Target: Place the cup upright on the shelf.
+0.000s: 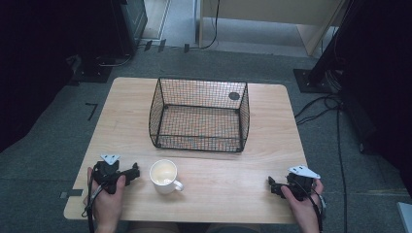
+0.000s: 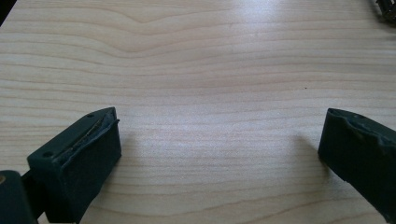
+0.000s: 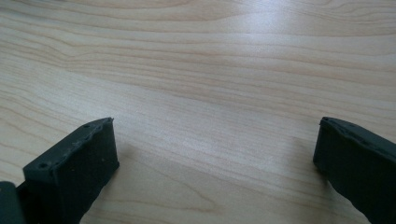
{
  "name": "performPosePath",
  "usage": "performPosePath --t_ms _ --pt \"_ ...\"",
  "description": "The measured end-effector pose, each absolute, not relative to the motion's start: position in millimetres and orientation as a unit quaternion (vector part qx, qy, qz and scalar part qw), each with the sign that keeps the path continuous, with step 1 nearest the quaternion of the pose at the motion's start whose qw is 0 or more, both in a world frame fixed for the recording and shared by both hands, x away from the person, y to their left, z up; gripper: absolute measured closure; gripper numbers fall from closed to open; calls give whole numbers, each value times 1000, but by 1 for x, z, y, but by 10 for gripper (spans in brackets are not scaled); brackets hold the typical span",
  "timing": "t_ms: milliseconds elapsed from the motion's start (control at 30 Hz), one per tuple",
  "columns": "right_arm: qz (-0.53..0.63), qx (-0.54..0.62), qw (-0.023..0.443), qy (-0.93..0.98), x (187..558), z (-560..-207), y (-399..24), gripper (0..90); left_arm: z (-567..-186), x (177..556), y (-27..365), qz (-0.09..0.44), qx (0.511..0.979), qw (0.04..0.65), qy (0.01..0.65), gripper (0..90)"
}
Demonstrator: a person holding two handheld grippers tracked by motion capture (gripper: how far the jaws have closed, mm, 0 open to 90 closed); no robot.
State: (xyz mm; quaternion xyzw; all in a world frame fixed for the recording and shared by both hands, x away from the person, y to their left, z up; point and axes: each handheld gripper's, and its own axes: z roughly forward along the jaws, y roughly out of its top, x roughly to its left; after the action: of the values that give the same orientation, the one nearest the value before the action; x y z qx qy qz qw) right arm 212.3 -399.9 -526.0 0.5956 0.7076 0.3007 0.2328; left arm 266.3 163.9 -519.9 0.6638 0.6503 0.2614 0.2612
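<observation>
A white mug point(image 1: 164, 176) with its handle toward the lower right stands near the table's front edge. Behind it sits a black wire basket point(image 1: 199, 114), open at the top. My left gripper point(image 1: 132, 172) rests on the table just left of the mug, its jaws pointing right. In the left gripper view the left gripper point(image 2: 219, 135) stands open over bare wood. My right gripper point(image 1: 273, 185) lies at the front right, pointing left. In the right gripper view the right gripper point(image 3: 217, 140) is open with nothing between its jaws.
The wooden table point(image 1: 272, 121) has a dark round hole point(image 1: 234, 95) behind the basket. Cables point(image 1: 320, 107) run over the grey floor at the right. Dark equipment stands at both far corners.
</observation>
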Motion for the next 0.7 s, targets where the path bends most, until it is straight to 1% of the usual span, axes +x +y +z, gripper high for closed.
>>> performPosePath --t_ms 167,300,433,700 --pt "309 595 221 709 214 -522 -387 12 -520 266 164 261 663 261 651 0" --pt "313 588 230 709 216 -515 -376 32 -520 266 164 261 664 261 650 0" --pt "333 577 227 711 220 -503 -363 37 -520 266 164 261 664 261 651 0" --pt "357 560 215 716 224 -489 -342 51 -520 266 164 261 664 261 650 0"
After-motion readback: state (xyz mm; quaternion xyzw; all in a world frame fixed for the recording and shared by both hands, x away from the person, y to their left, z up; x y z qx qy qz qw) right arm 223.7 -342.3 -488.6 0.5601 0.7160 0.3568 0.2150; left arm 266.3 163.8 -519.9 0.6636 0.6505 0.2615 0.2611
